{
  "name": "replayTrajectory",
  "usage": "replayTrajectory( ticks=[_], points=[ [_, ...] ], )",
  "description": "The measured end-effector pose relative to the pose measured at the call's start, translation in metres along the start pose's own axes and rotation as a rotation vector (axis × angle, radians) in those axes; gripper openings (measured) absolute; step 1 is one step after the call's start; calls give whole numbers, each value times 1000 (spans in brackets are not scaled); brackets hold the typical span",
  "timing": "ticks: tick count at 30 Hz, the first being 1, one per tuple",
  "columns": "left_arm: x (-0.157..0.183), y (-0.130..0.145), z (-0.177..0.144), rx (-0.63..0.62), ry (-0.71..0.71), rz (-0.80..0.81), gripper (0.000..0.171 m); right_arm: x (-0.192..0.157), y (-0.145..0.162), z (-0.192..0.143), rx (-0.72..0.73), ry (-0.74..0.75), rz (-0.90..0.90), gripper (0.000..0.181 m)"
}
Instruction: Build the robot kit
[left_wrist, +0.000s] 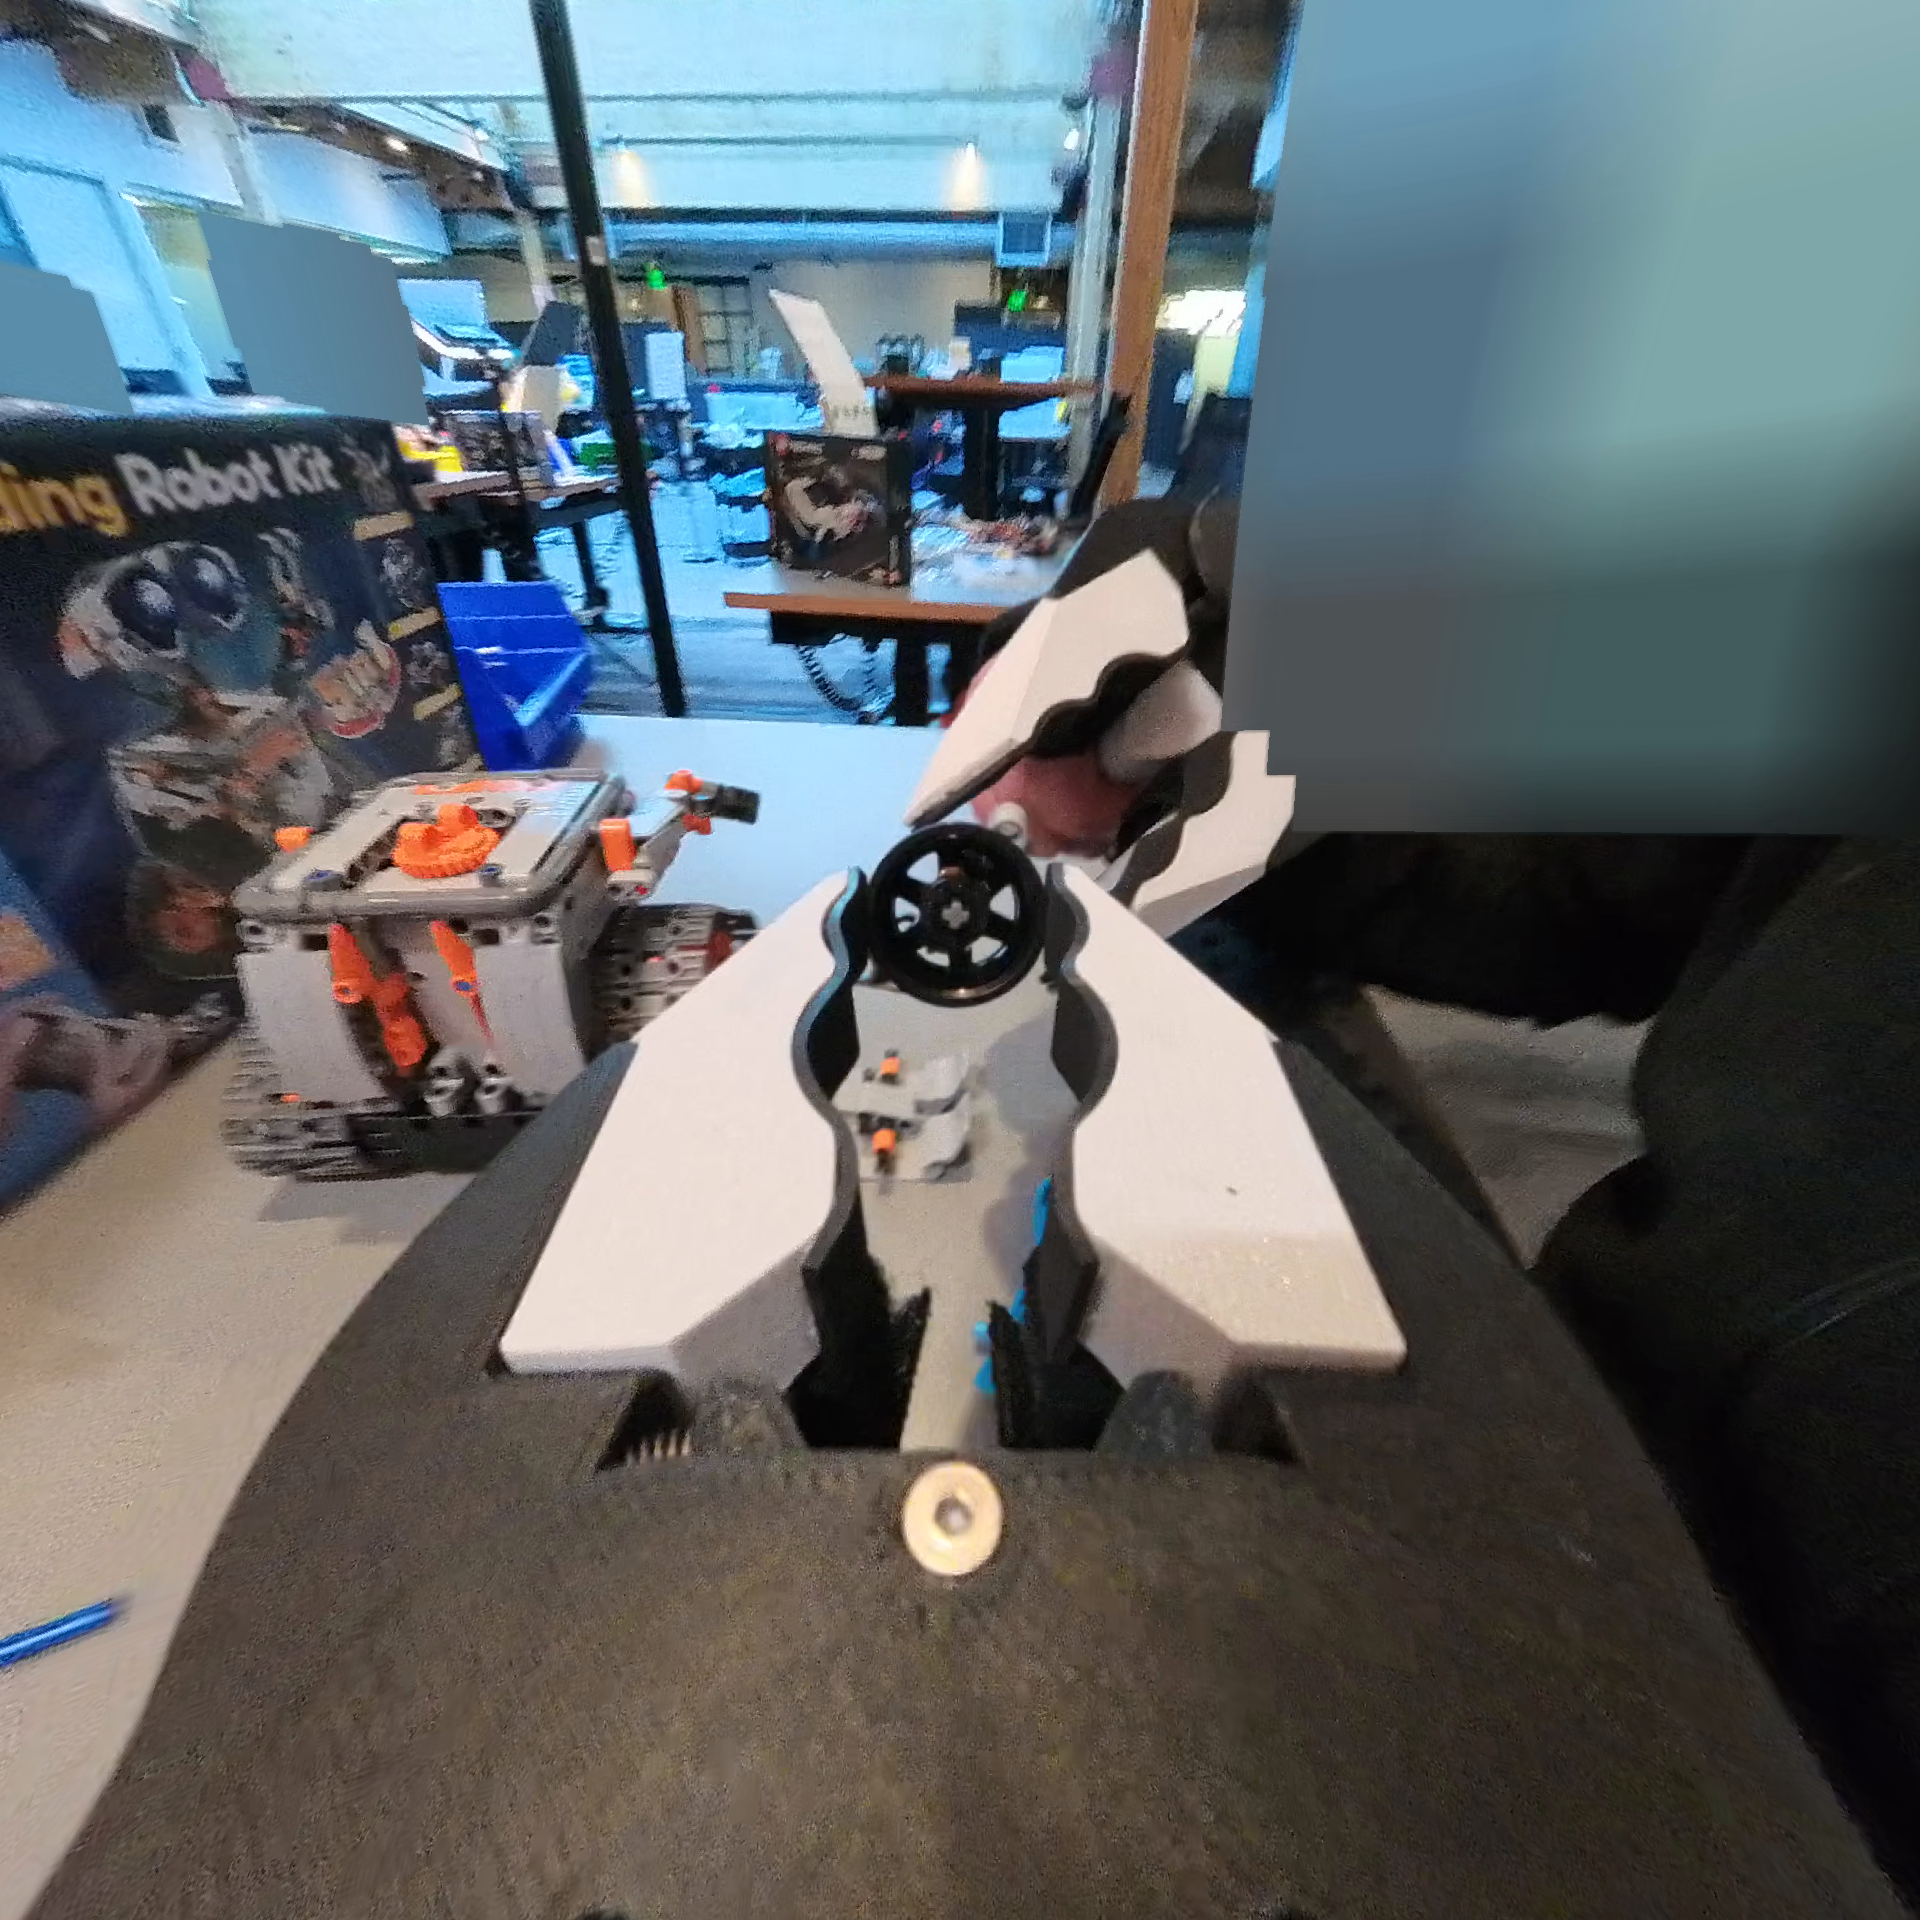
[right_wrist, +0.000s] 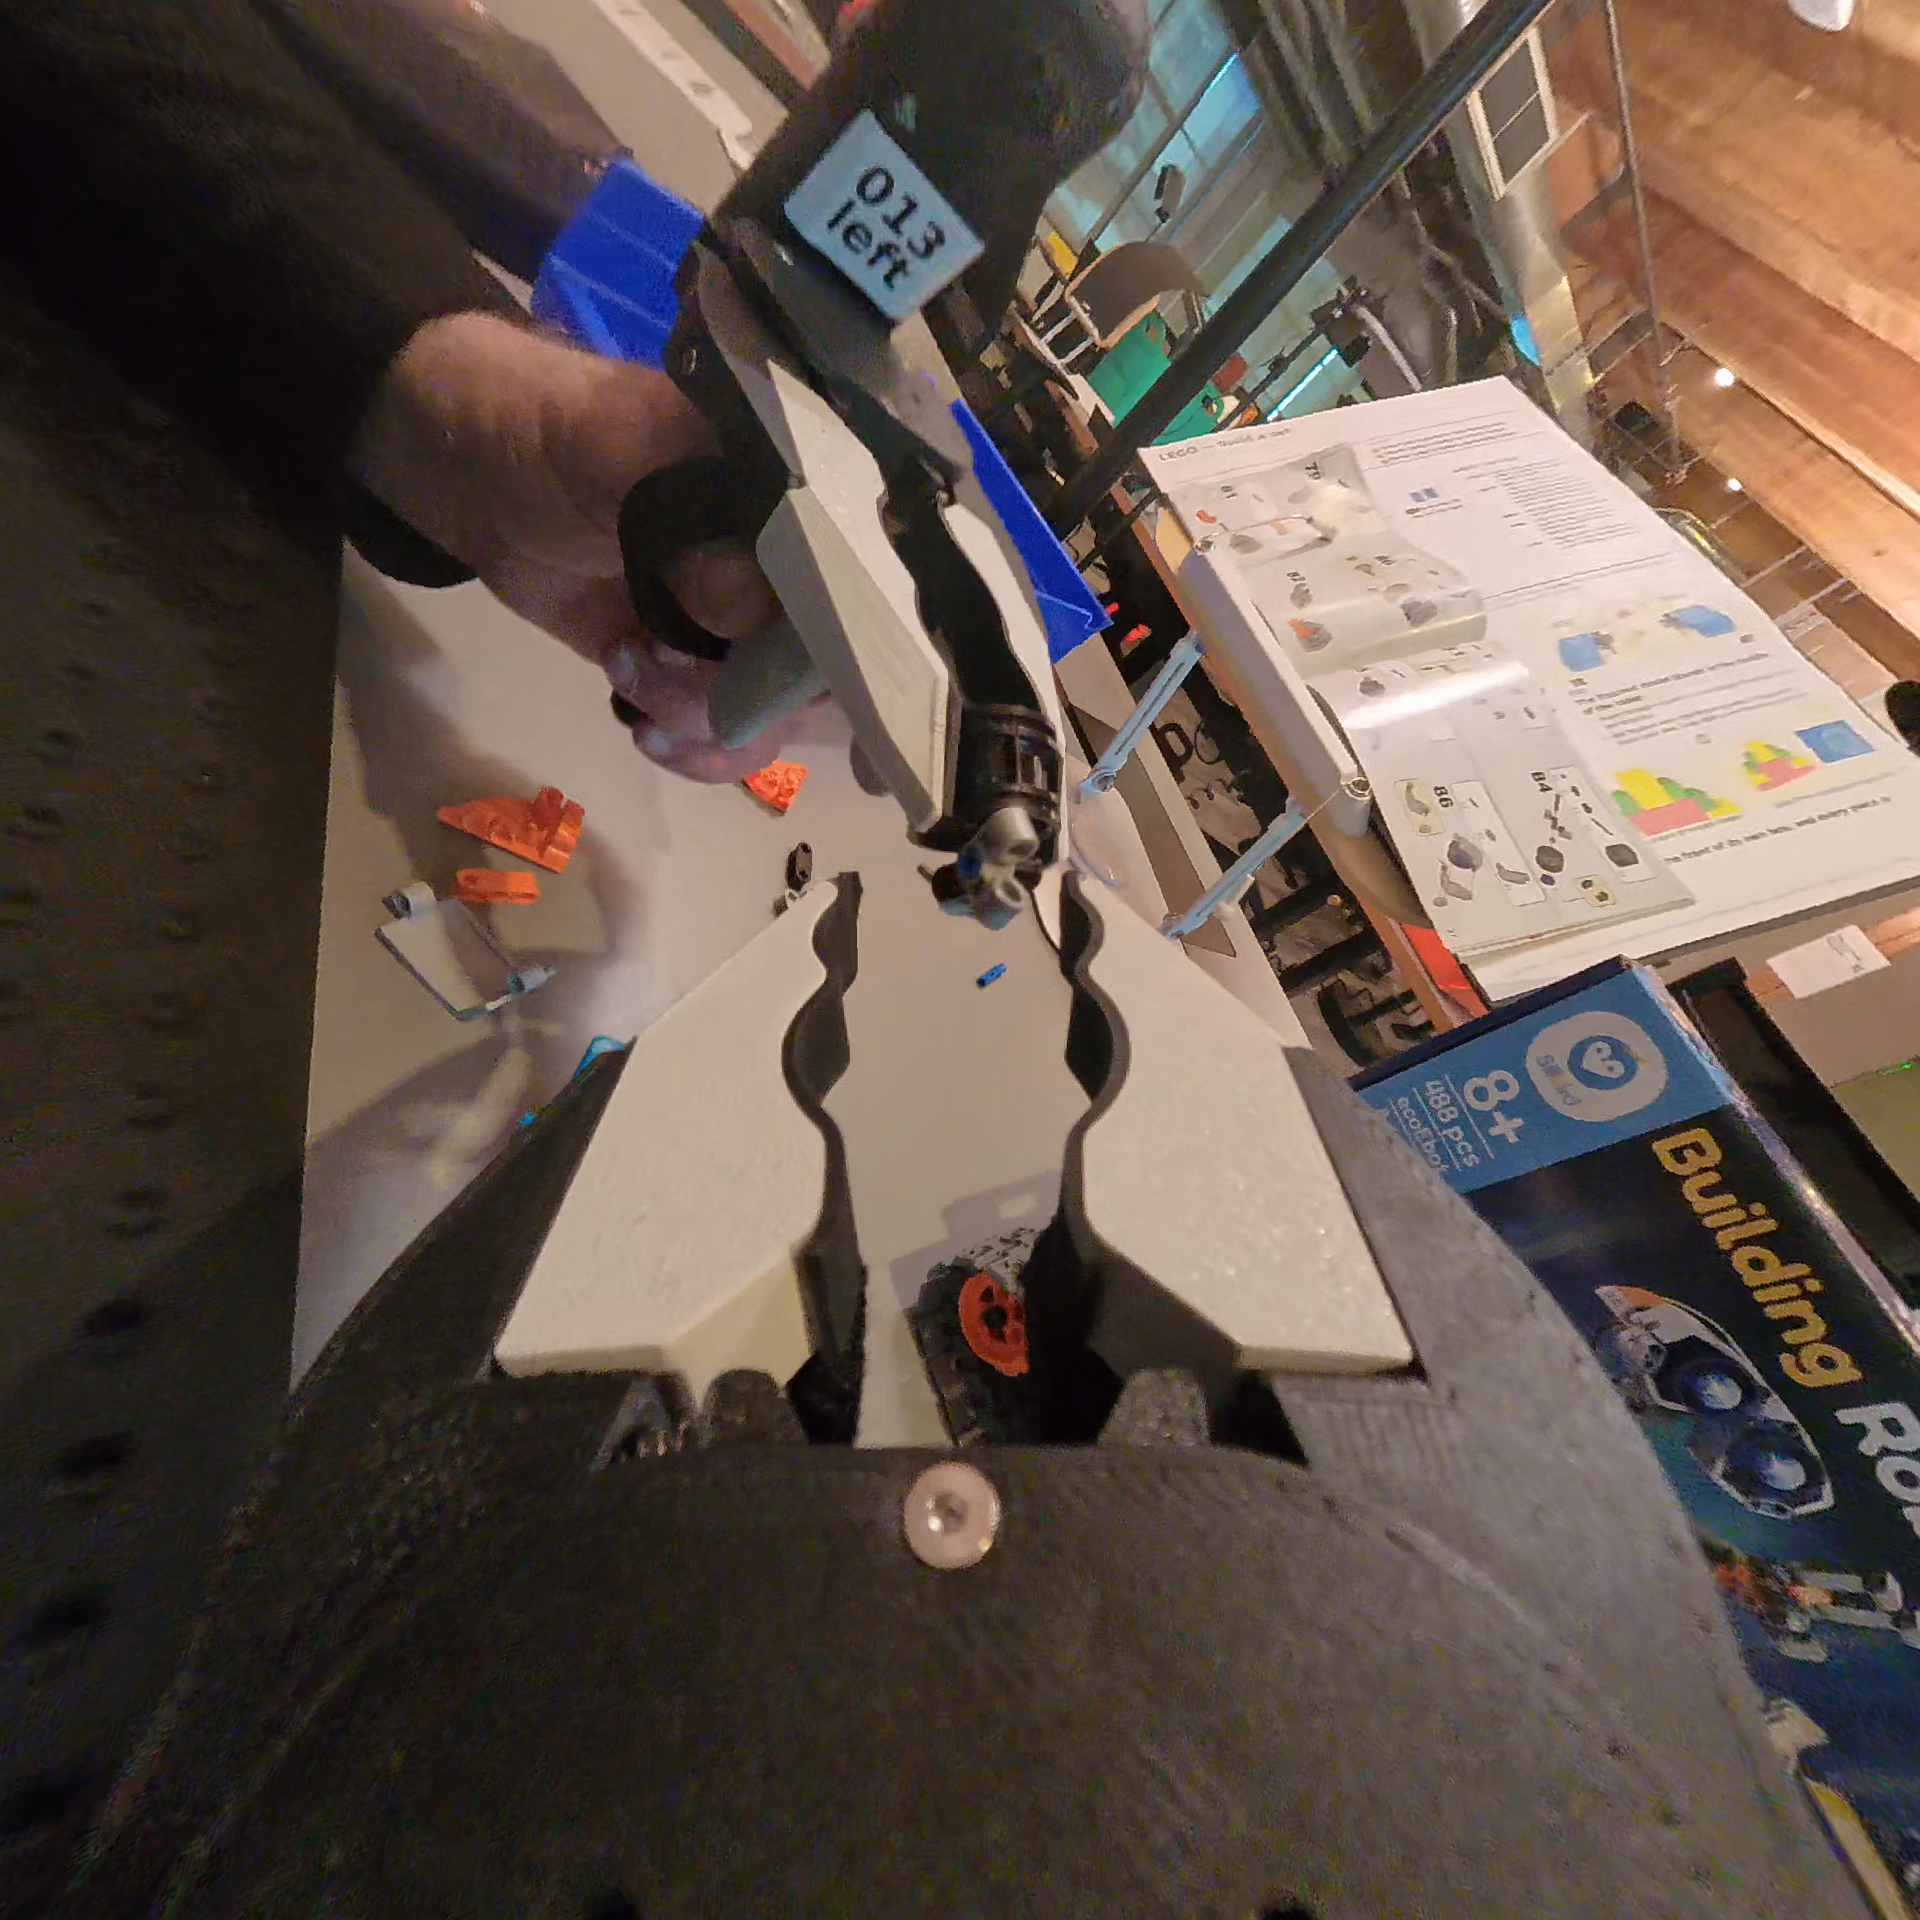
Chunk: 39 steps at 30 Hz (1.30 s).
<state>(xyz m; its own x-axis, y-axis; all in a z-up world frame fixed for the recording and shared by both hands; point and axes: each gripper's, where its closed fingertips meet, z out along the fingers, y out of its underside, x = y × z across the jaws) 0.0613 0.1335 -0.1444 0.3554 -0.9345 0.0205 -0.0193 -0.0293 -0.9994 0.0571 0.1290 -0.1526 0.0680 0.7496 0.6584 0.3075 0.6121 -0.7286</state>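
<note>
My left gripper (left_wrist: 954, 883) is shut on a black spoked wheel (left_wrist: 956, 935), held by its rim above the white table (left_wrist: 810, 769). In the right wrist view the left gripper (right_wrist: 987, 800) comes in from the upper left, gripped by a hand (right_wrist: 540, 488). The wheel (right_wrist: 1013, 748) has a small grey and blue connector (right_wrist: 992, 857) sticking out of its hub. My right gripper (right_wrist: 961, 899) is open and empty, its tips just short of that connector. It also shows in the left wrist view (left_wrist: 1101, 748), just beyond the wheel.
A grey and orange tracked brick robot (left_wrist: 436, 935) stands left, in front of a kit box (left_wrist: 208, 623) and a blue bin (left_wrist: 514, 665). Loose orange parts (right_wrist: 520, 821), a grey panel (right_wrist: 447, 951) and a blue pin (right_wrist: 992, 975) lie on the table. An open instruction booklet (right_wrist: 1455, 644) stands right.
</note>
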Motion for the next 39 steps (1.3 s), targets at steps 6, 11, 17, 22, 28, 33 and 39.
replayTrajectory(
  ticks=[6,11,17,22,28,33,39],
  points=[
    [11,-10,5,96,121,-134,31,3,-7,1,86,-37,165,29],
    [9,-17,4,165,154,-192,31,9,-11,-5,202,-140,451,22],
    [12,-20,8,193,167,-165,31,10,-19,-7,322,-287,702,14],
    [15,-19,10,186,188,-154,31,8,-17,-9,301,-281,632,11],
    [26,-12,14,73,231,-80,37,0,-14,-14,221,-251,423,10],
    [32,-2,19,-9,194,-21,31,-7,-18,-16,214,-256,363,10],
    [40,1,17,-21,194,26,31,-16,-20,-19,209,-300,319,9]
  ],
)
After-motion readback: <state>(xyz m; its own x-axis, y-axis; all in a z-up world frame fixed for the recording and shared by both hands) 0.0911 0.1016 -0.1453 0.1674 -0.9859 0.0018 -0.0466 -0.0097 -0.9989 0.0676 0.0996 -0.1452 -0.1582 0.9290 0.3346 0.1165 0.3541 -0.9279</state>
